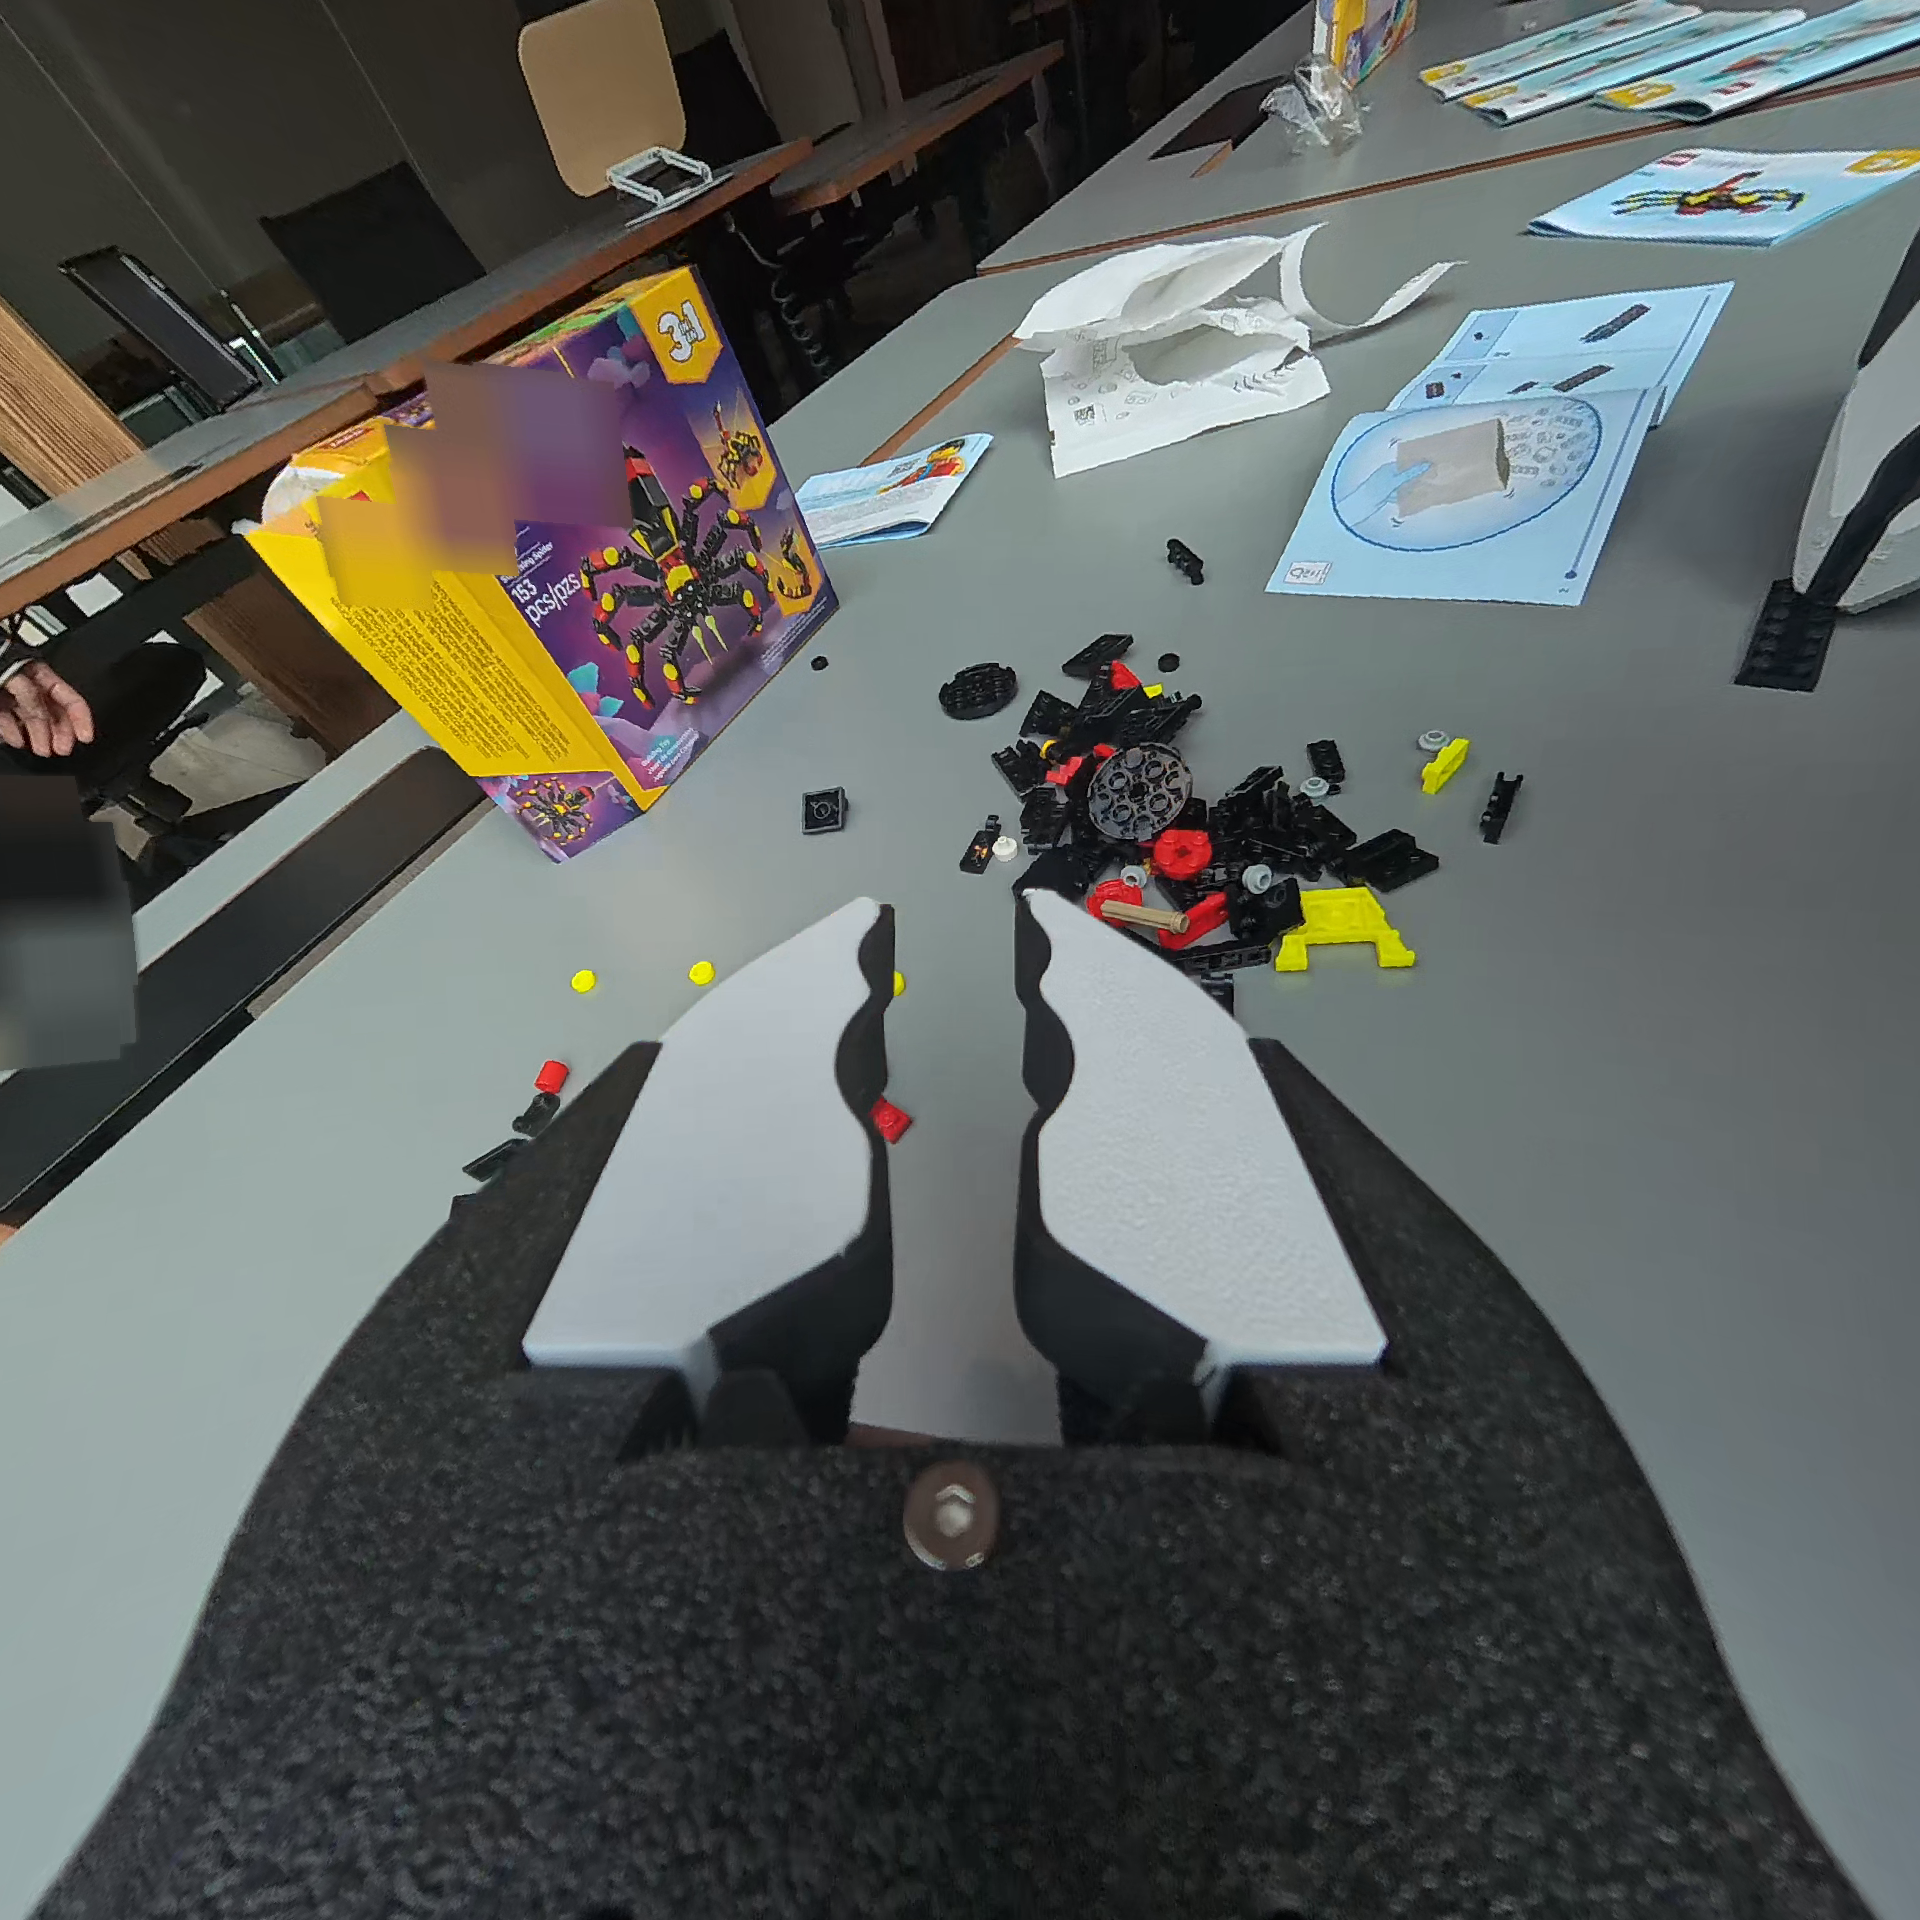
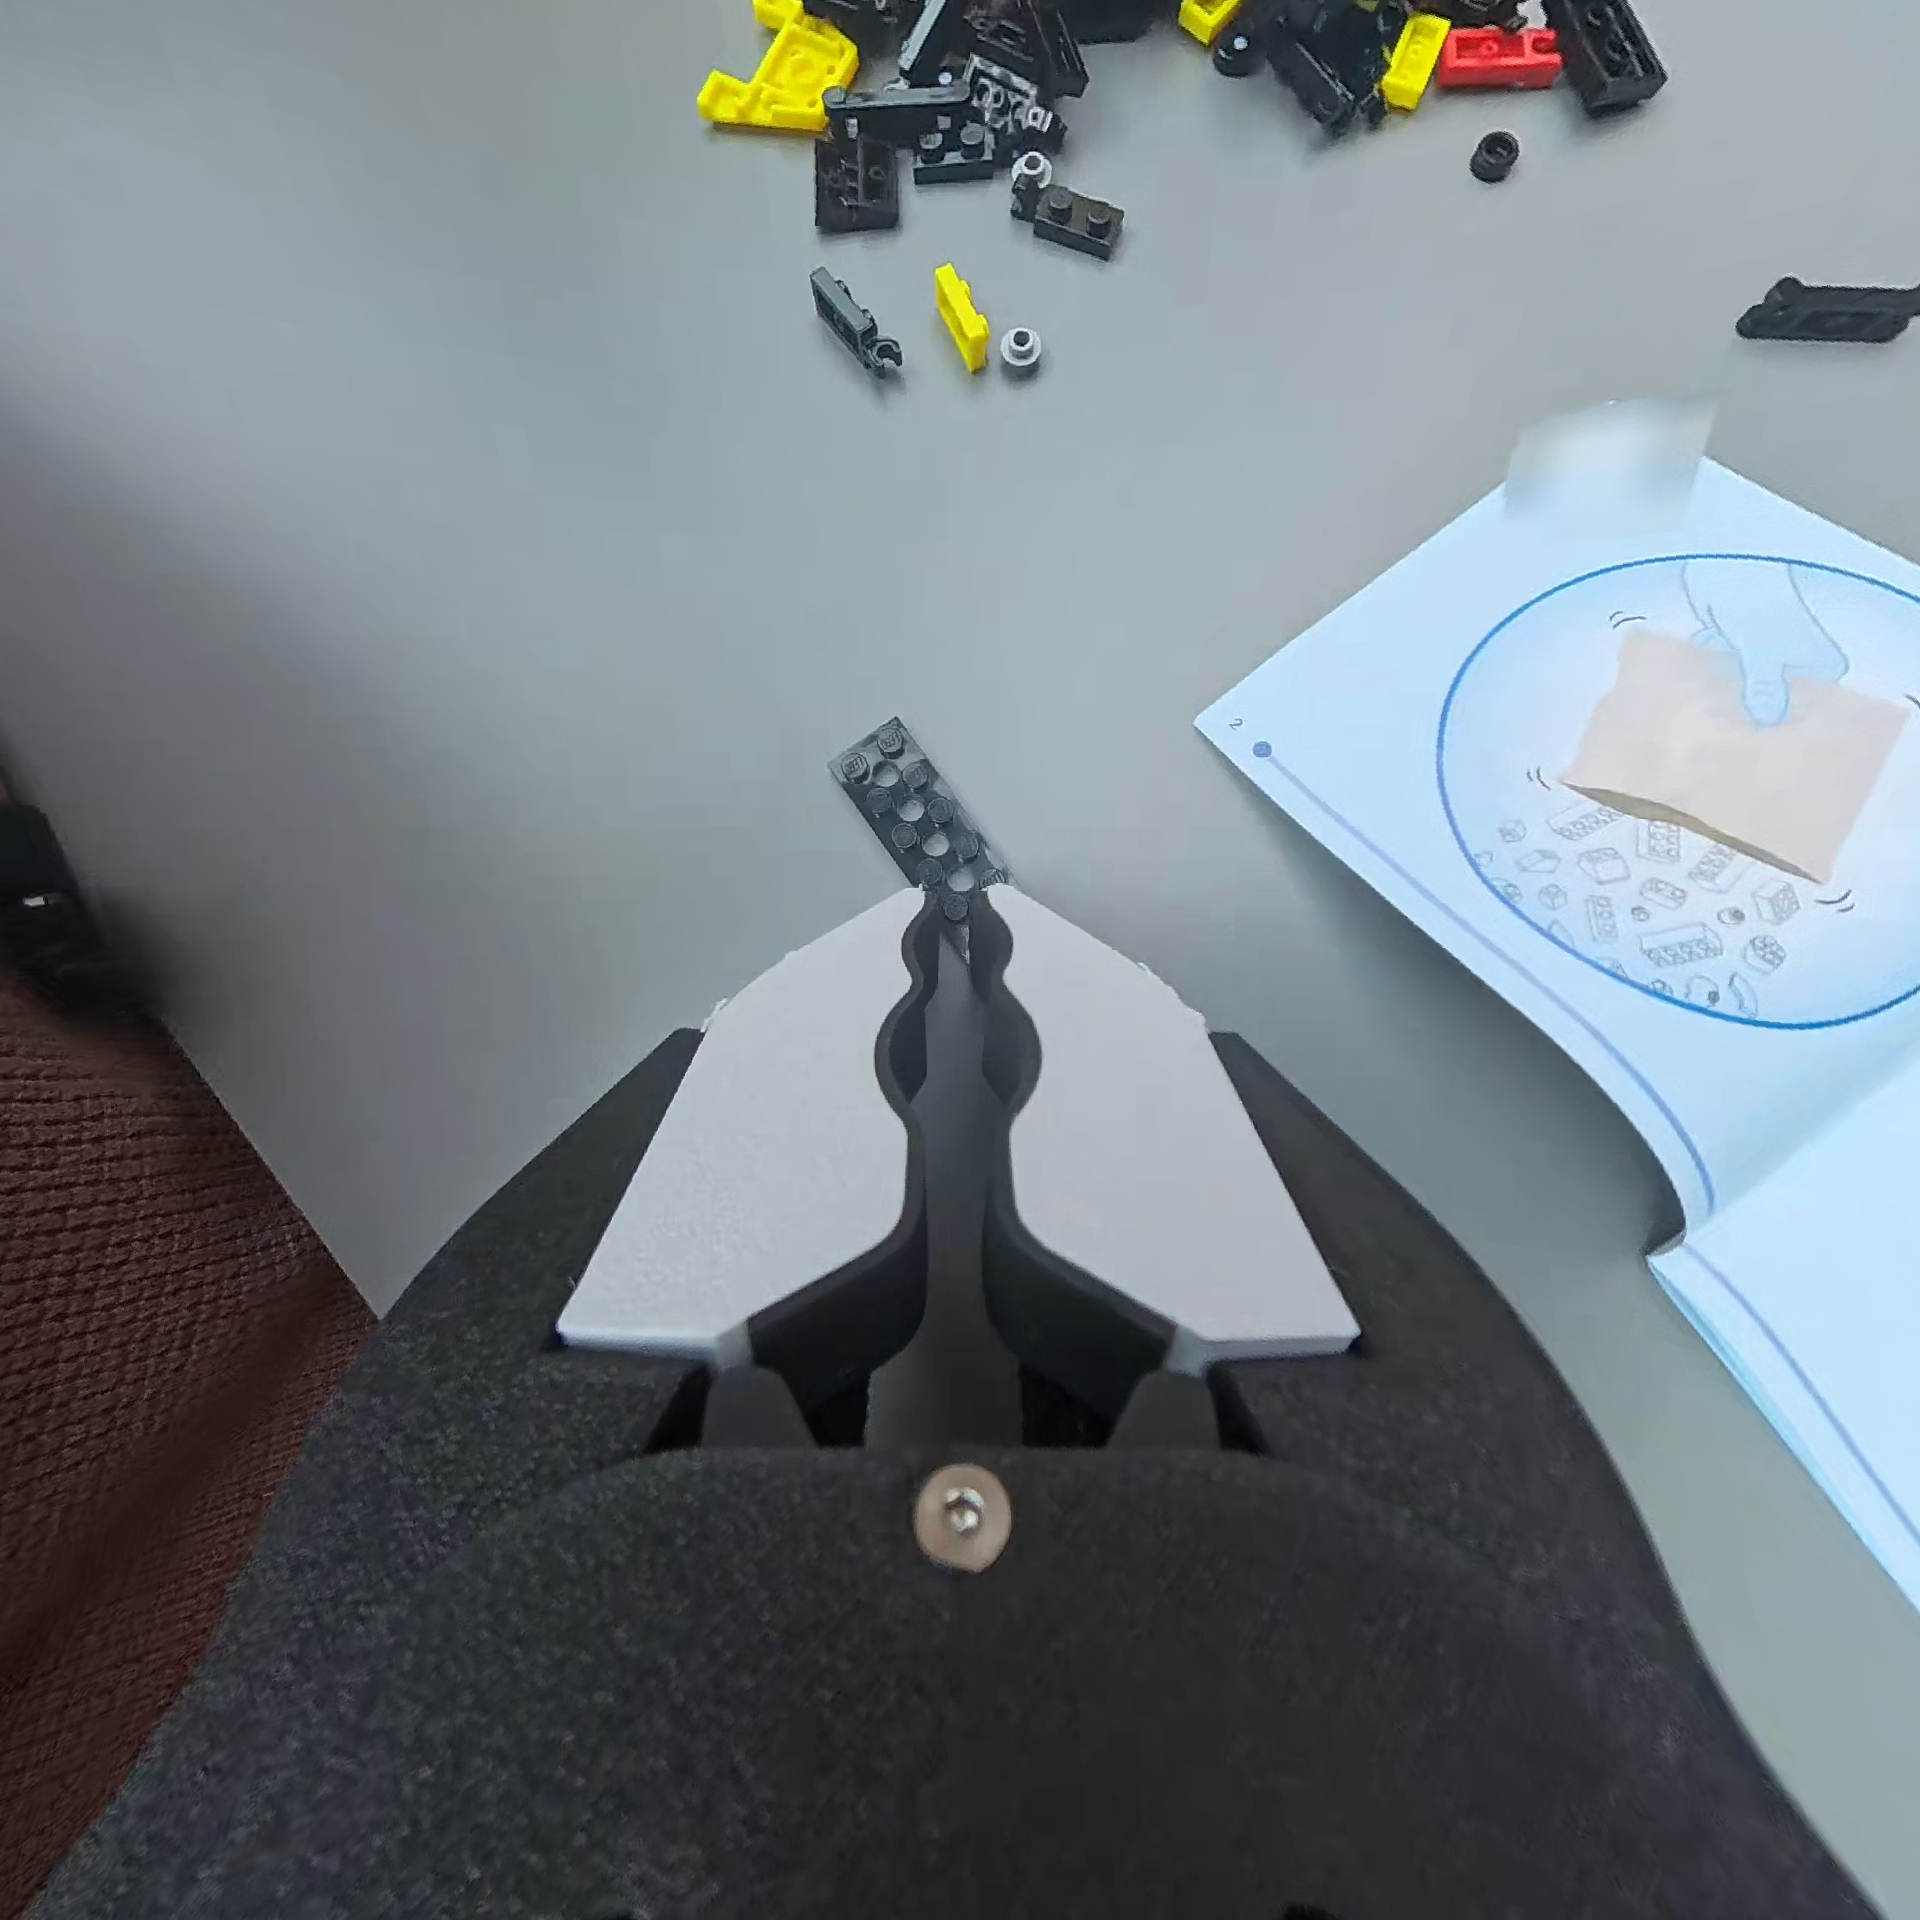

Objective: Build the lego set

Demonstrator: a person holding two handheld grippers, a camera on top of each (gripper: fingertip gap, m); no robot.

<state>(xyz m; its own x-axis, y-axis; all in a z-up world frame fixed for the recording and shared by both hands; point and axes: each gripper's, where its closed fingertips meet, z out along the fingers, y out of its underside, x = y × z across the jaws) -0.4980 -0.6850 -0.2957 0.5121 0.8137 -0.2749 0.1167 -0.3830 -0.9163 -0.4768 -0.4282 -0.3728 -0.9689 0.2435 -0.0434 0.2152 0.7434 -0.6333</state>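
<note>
Right gripper [image 2: 951, 909] pinching one black plate [image 2: 920, 816]; left gripper [image 1: 956, 914] empty.

Right fingers nearly closed on the plate's near end, plate sticking out forward over the grey table [image 2: 416, 520], studs up. Left fingers parted with a clear gap, nothing between them, hovering short of the loose brick pile [image 1: 1174, 800]. Set box [image 1: 582, 582] upright left of the pile, contents not visible. Torn white paper bag [image 1: 1164, 353] lies flat behind the pile. One open instruction booklet [image 1: 1475, 488] to its right. Three yellow round studs [image 1: 701, 972] by the left fingers, one partly hidden.
</note>
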